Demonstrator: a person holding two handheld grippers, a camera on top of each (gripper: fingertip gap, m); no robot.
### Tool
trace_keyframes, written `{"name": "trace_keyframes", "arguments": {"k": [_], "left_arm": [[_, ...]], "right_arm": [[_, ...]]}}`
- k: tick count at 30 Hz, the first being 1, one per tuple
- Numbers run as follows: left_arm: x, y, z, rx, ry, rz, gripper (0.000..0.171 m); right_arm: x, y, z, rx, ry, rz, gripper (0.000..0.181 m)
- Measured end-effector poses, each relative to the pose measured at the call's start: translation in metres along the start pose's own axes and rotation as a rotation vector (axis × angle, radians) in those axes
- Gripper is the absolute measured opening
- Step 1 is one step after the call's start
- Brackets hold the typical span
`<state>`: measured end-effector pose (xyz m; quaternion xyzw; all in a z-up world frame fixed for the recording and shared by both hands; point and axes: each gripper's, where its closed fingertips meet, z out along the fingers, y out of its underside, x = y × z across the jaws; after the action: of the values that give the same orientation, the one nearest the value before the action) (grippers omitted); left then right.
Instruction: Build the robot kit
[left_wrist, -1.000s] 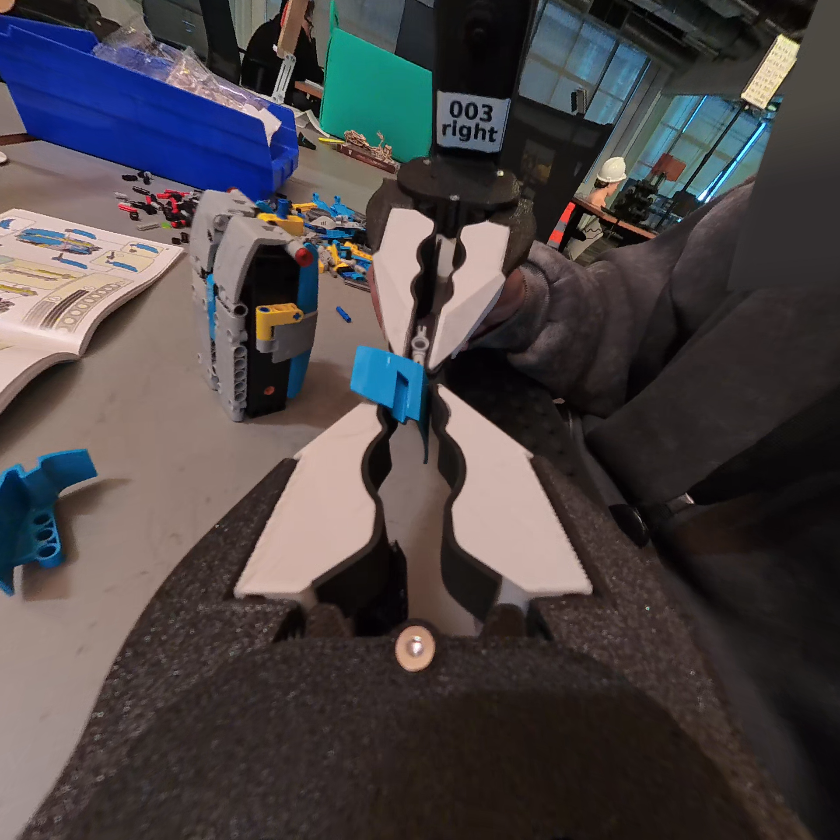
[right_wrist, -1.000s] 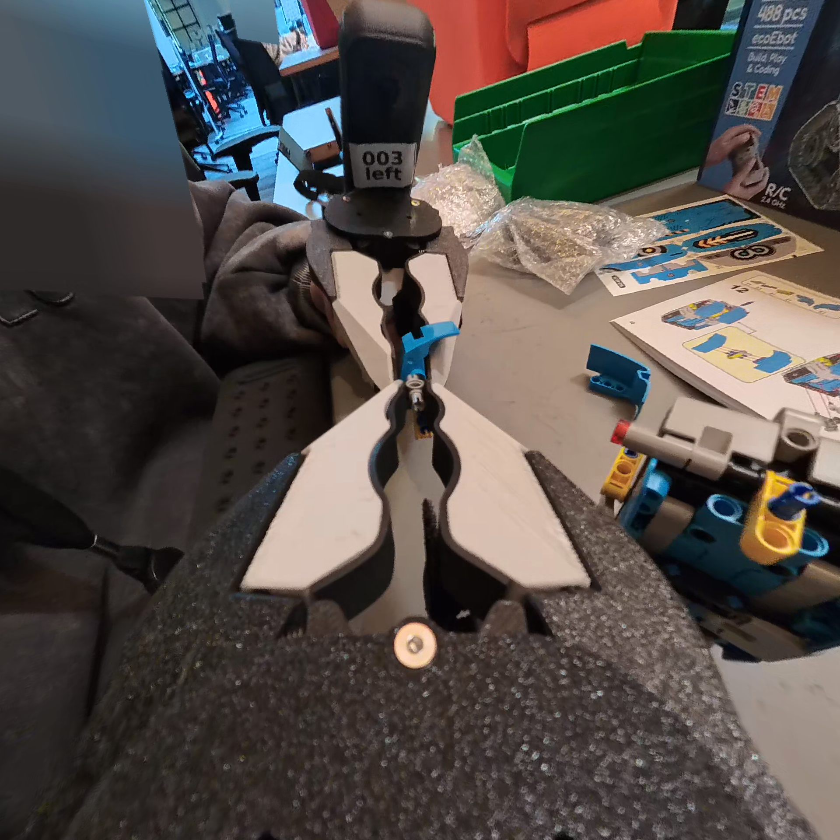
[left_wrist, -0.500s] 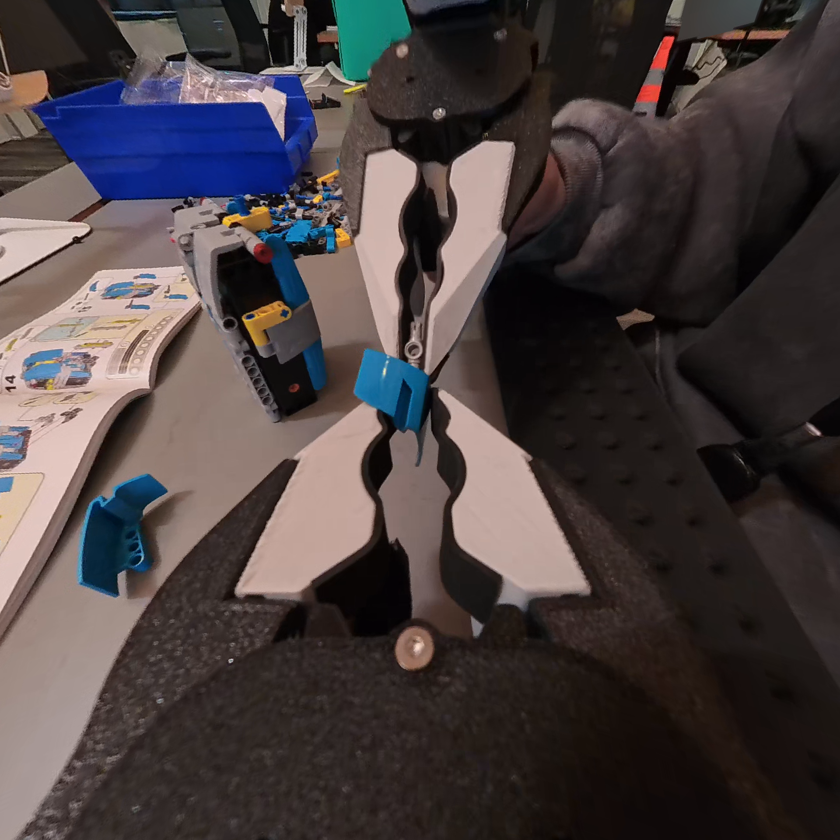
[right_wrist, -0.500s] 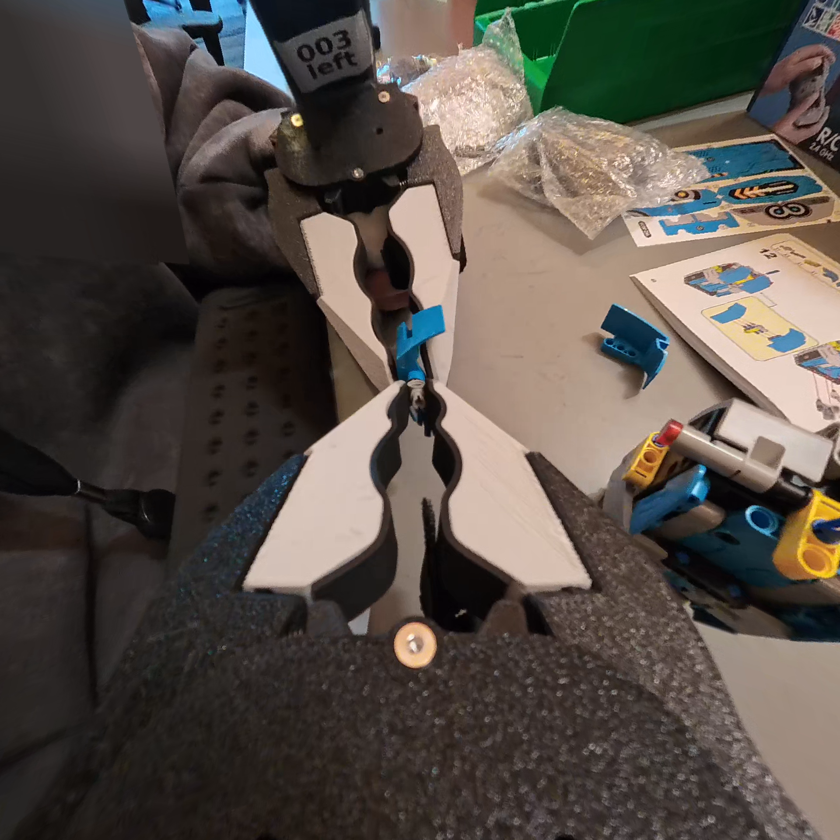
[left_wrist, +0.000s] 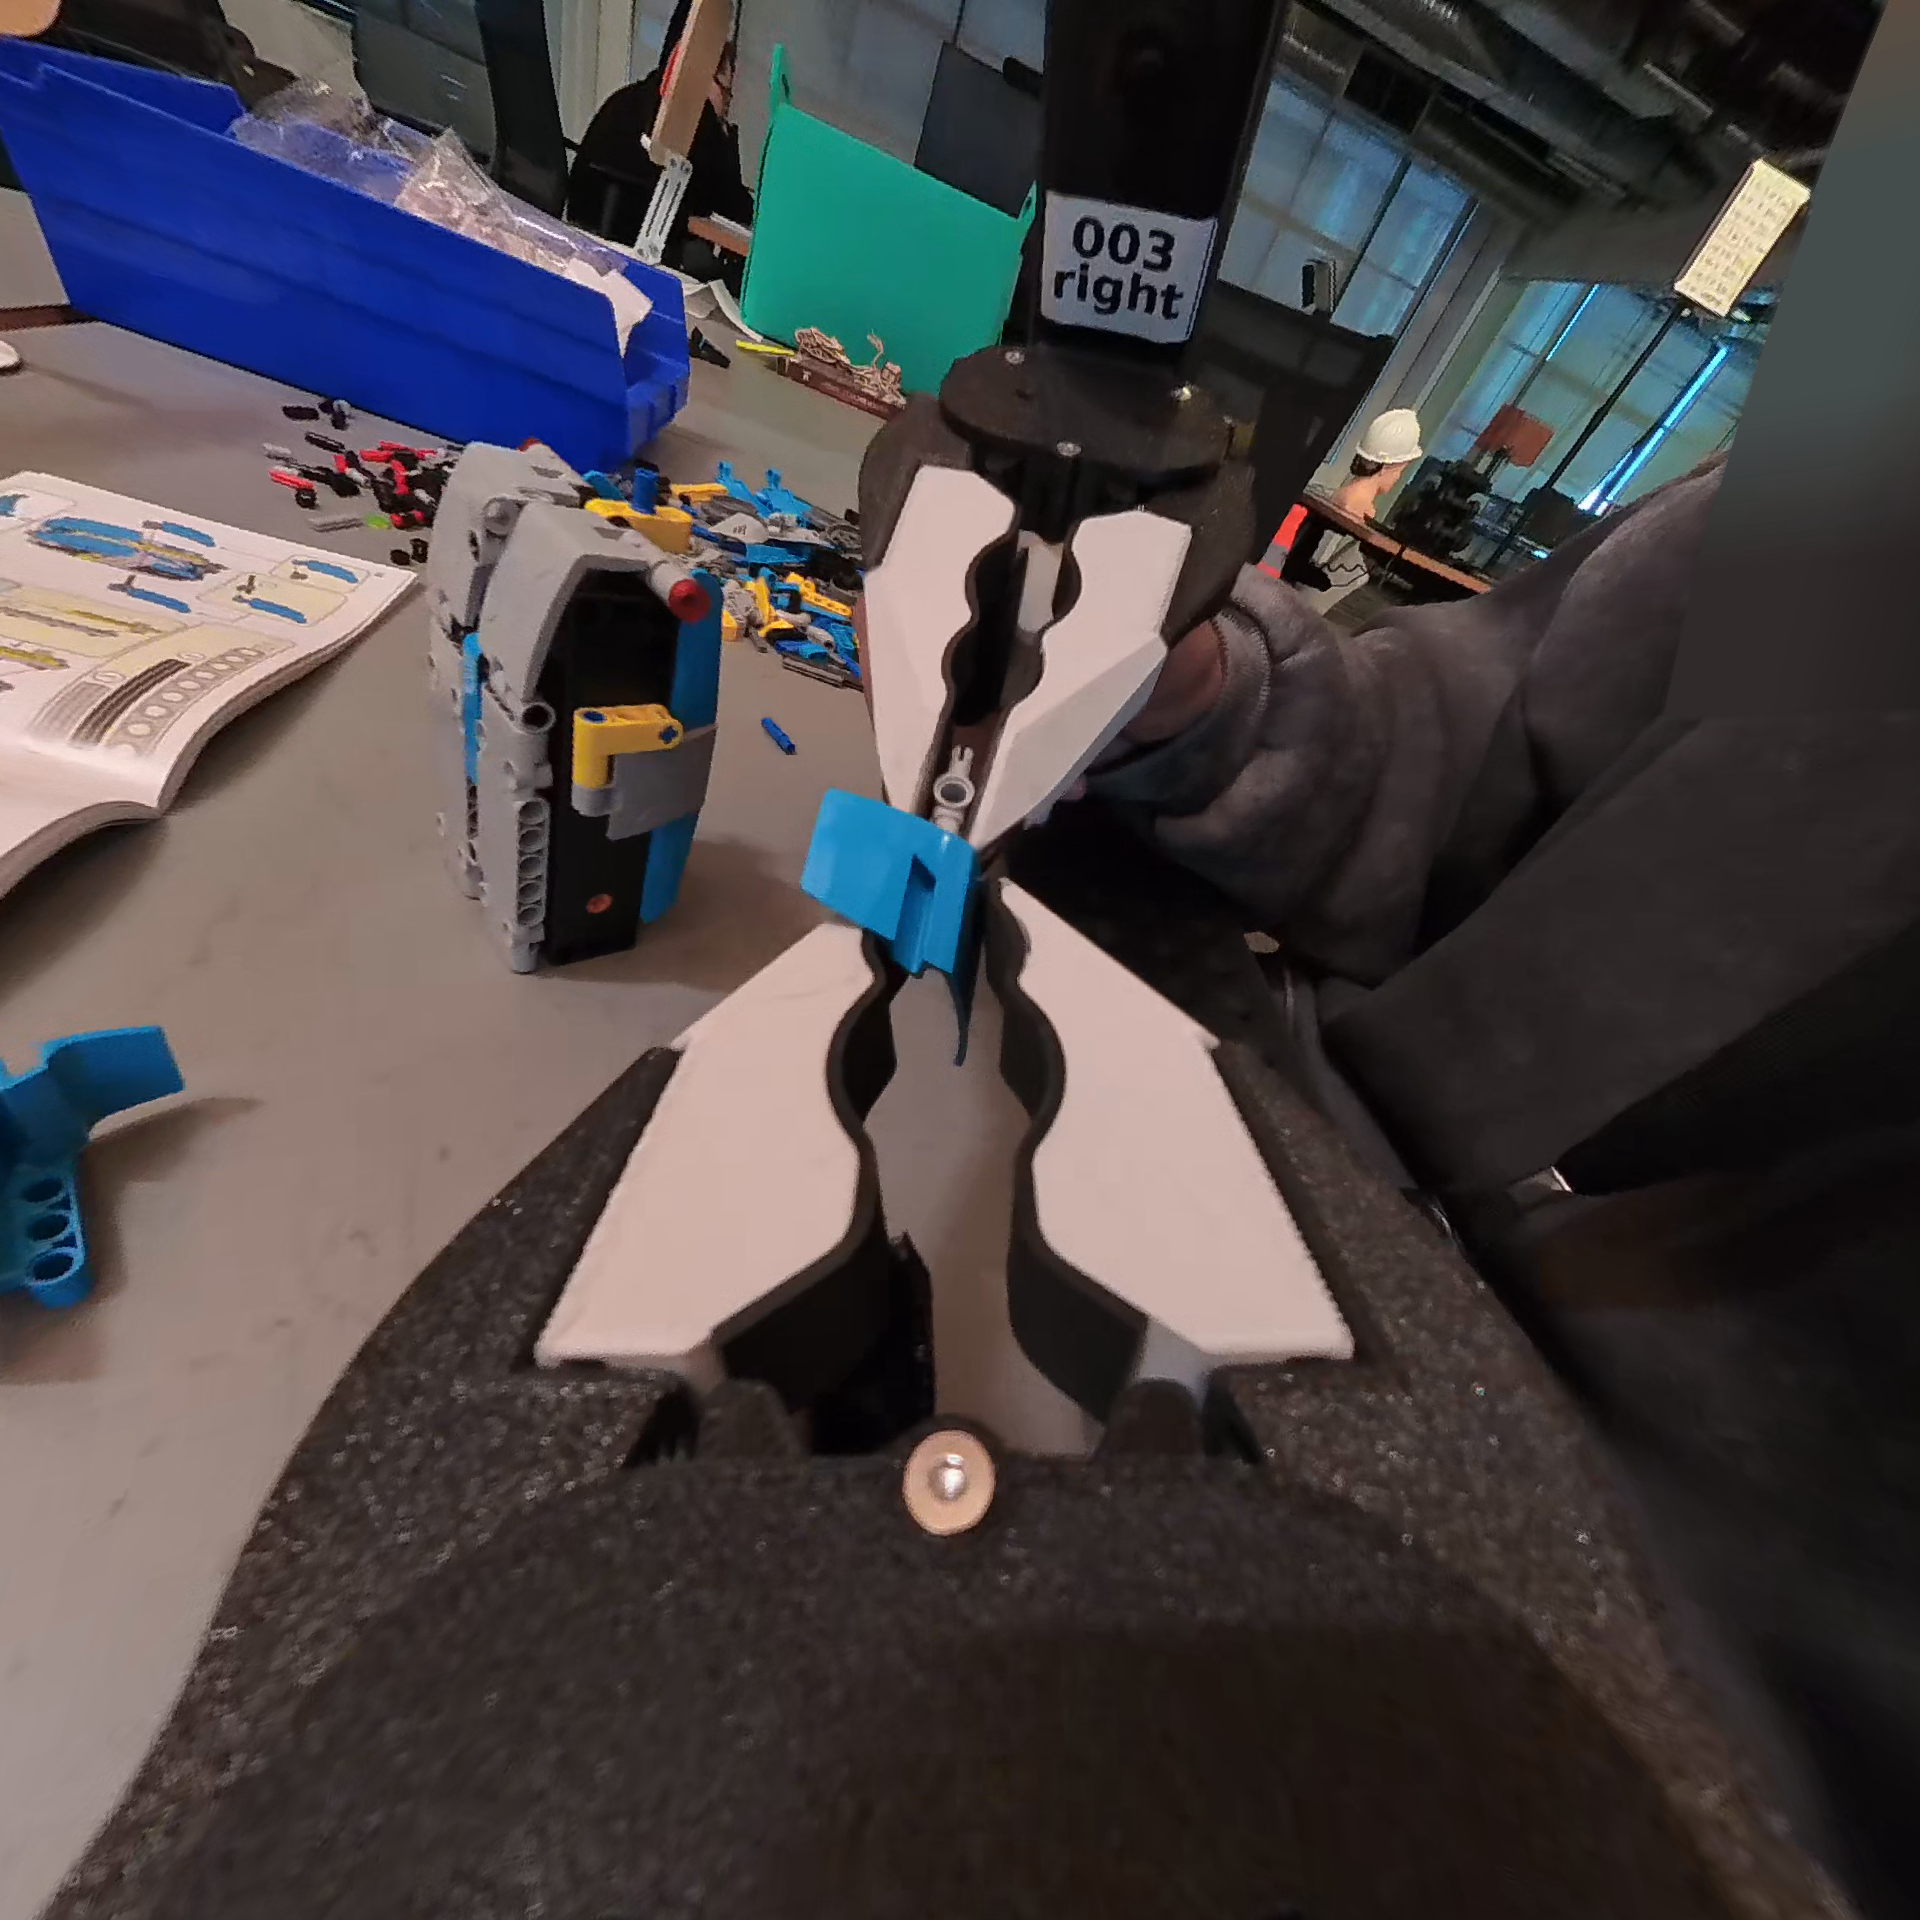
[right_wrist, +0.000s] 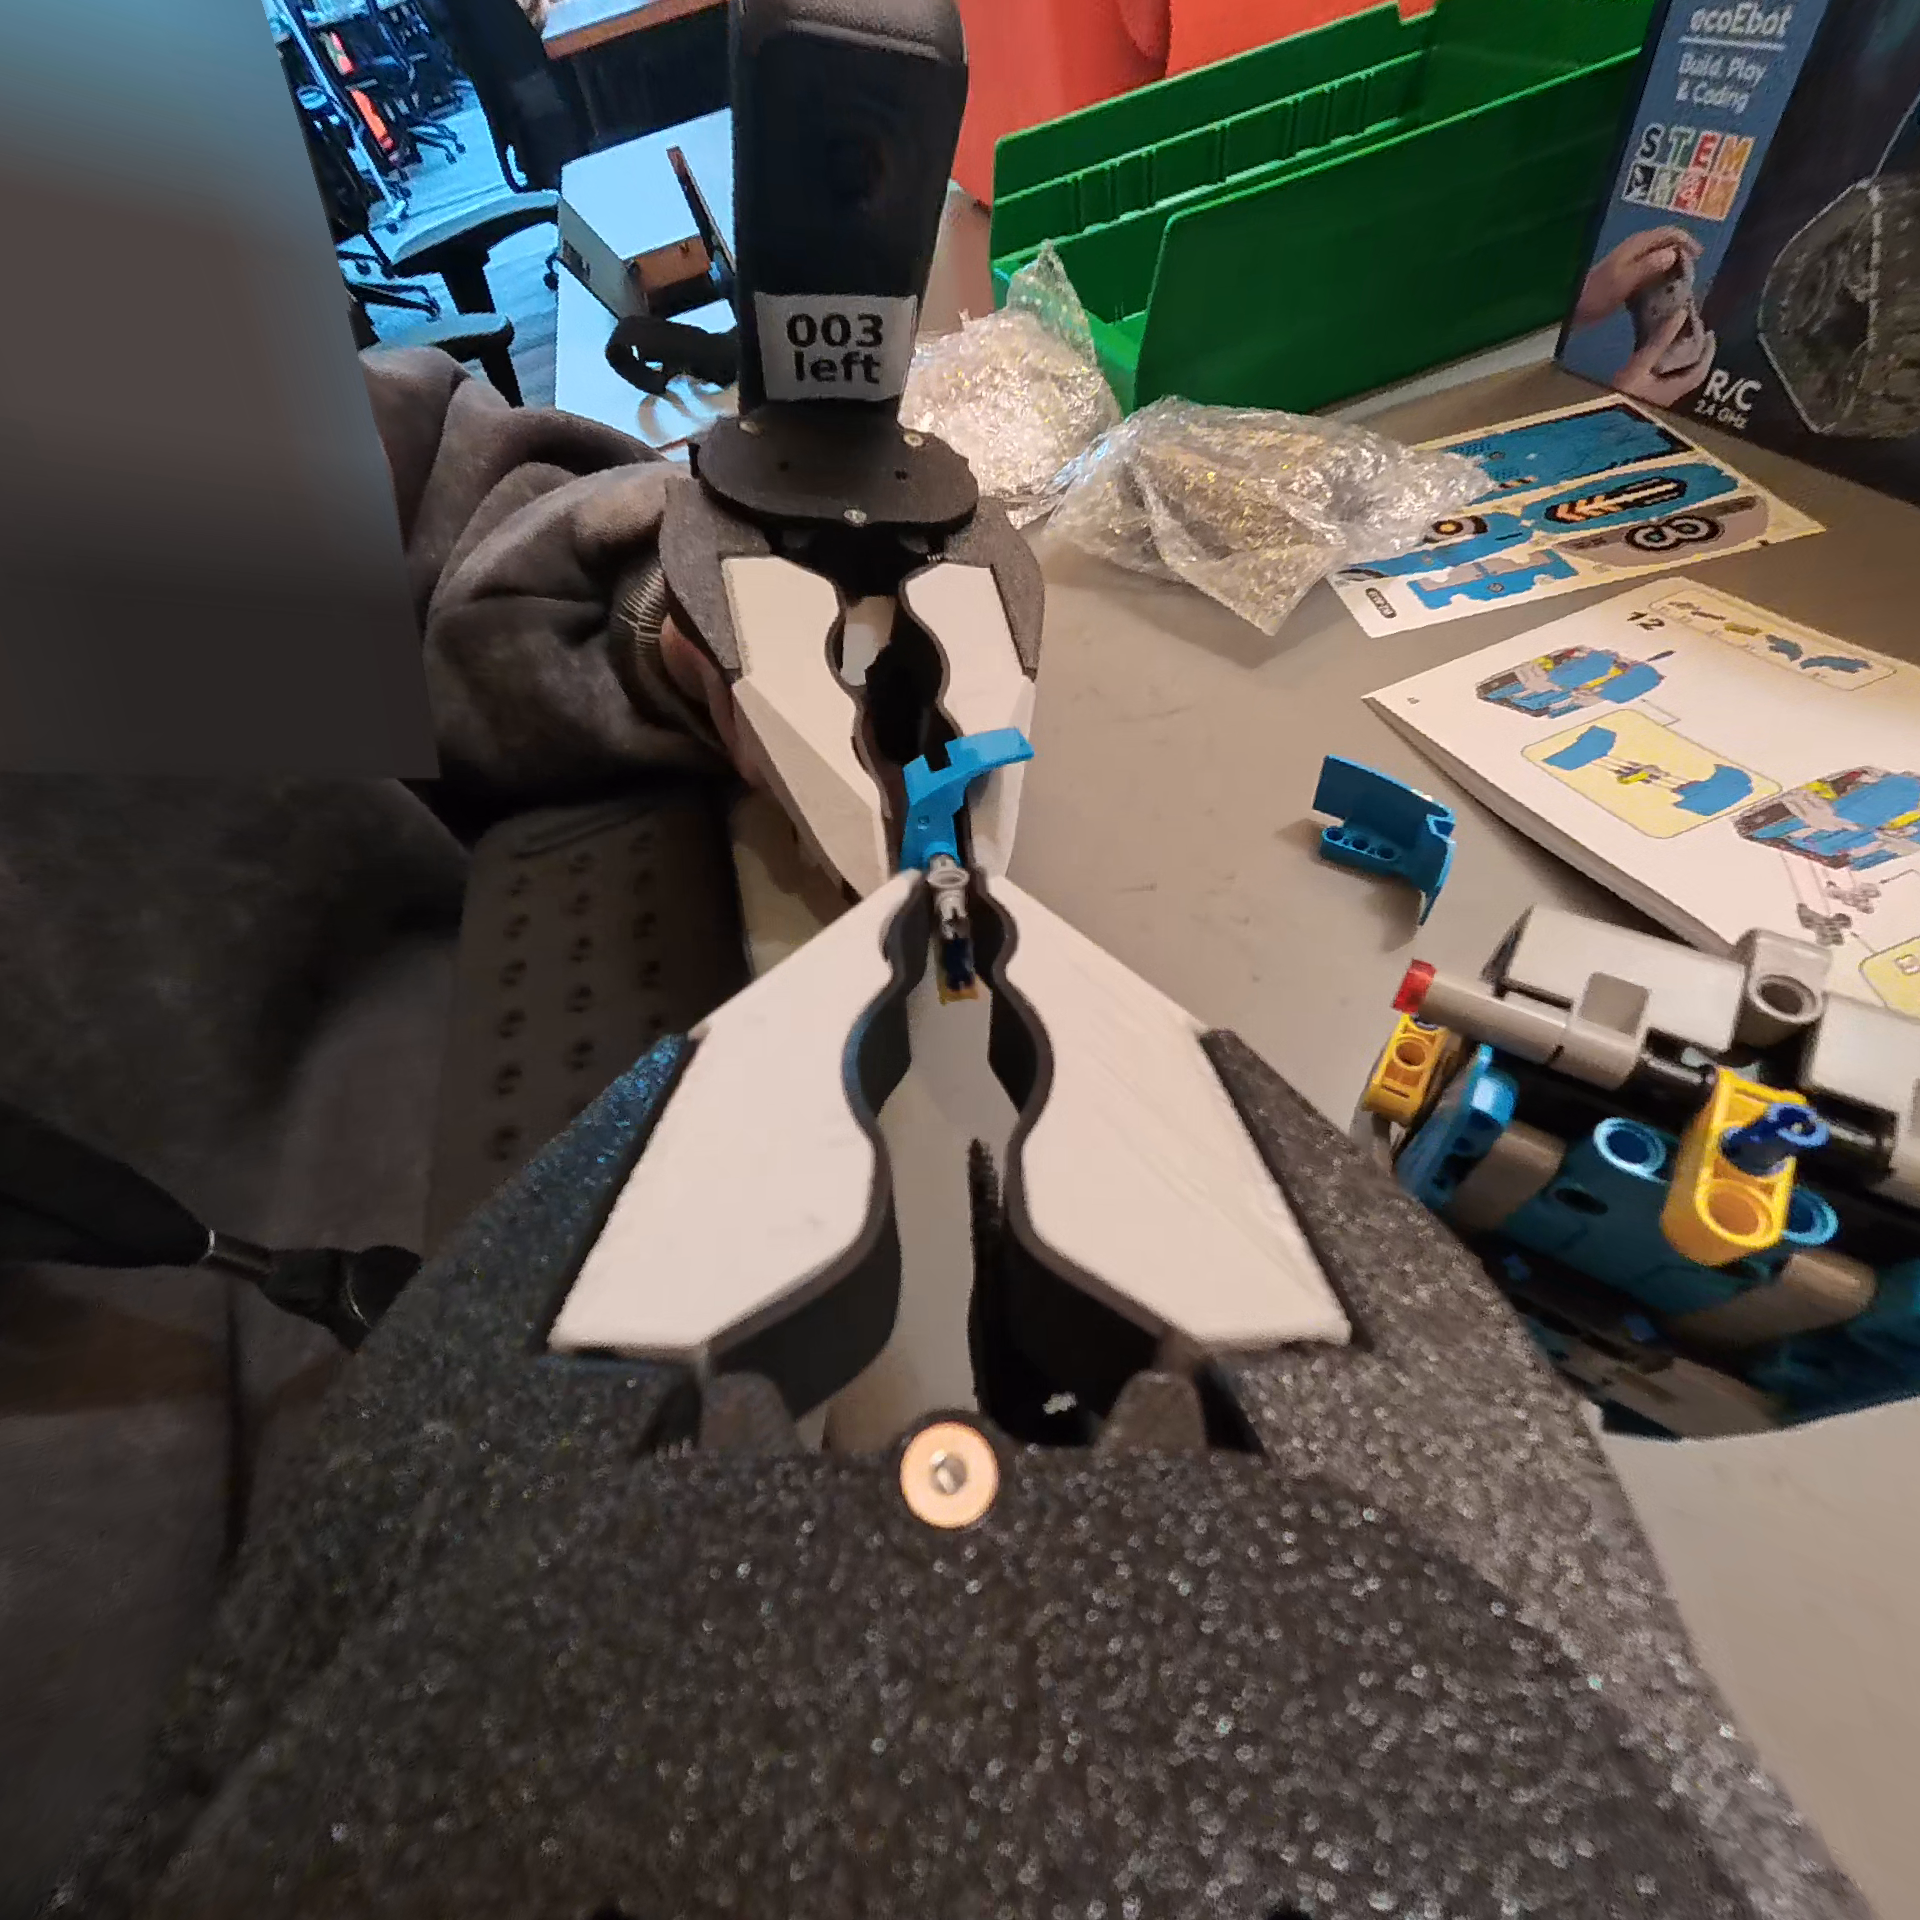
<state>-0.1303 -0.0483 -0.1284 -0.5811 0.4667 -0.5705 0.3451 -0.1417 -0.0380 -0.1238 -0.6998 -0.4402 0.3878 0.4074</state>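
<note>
Beside the grey-and-blue brick-built model (left_wrist: 566, 717) standing on the table, left gripper (left_wrist: 940, 920) clamps a curved blue plastic panel (left_wrist: 888, 878) steady while right gripper (right_wrist: 951, 888), tip-to-tip, pinches a small grey connector pin (right_wrist: 945, 883) against it.

Blue curved panel piece (left_wrist: 891, 875), smooth plastic w/ a raised tab, sits pinched at the tips of the left gripper (left_wrist: 940, 935), held up off the table, tilted, its thin lower edge hanging down betw. the fingers. Small grey pin (left_wrist: 951, 792), round-headed connector, is clamped at the tips of the right gripper (right_wrist: 948, 883), pointing straight at the panel's edge and touching or v. nearly touching it. Both grippers meet tip to tip, in line, above the table edge. A bit of blue-yellow shows behind the pin, too small to tell.
</note>
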Motion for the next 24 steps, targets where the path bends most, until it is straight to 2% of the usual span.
{"name": "trace_keyframes", "arguments": {"k": [4,7,8,9,12,16,19,24], "left_arm": [[-0.003,0.001,0.0,-0.007,-0.012,-0.003,0.012],[-0.014,0.006,-0.003,-0.054,-0.081,0.046,0.012],[-0.019,0.007,-0.005,-0.075,-0.124,0.086,0.012],[-0.025,0.009,-0.007,-0.098,-0.164,0.126,0.012],[-0.028,0.016,-0.004,-0.153,-0.202,0.176,0.013],[-0.023,0.02,-0.001,-0.177,-0.196,0.222,0.013],[-0.024,0.02,-0.001,-0.177,-0.197,0.219,0.013],[-0.023,0.02,-0.001,-0.178,-0.195,0.223,0.013]], "right_arm": [[0.001,-0.002,-0.006,0.011,-0.008,0.012,0.007],[0.003,0.002,-0.02,-0.048,0.009,-0.018,0.007],[0.002,0.014,-0.026,-0.128,0.008,-0.033,0.007],[0.002,0.039,-0.031,-0.282,0.01,-0.062,0.007],[0.026,0.105,-0.061,-0.701,0.189,-0.215,0.007],[0.022,0.128,-0.093,-0.971,0.236,-0.165,0.007],[0.025,0.141,-0.11,-1.105,0.285,-0.16,0.007],[0.023,0.147,-0.112,-1.141,0.281,-0.159,0.007]]}}
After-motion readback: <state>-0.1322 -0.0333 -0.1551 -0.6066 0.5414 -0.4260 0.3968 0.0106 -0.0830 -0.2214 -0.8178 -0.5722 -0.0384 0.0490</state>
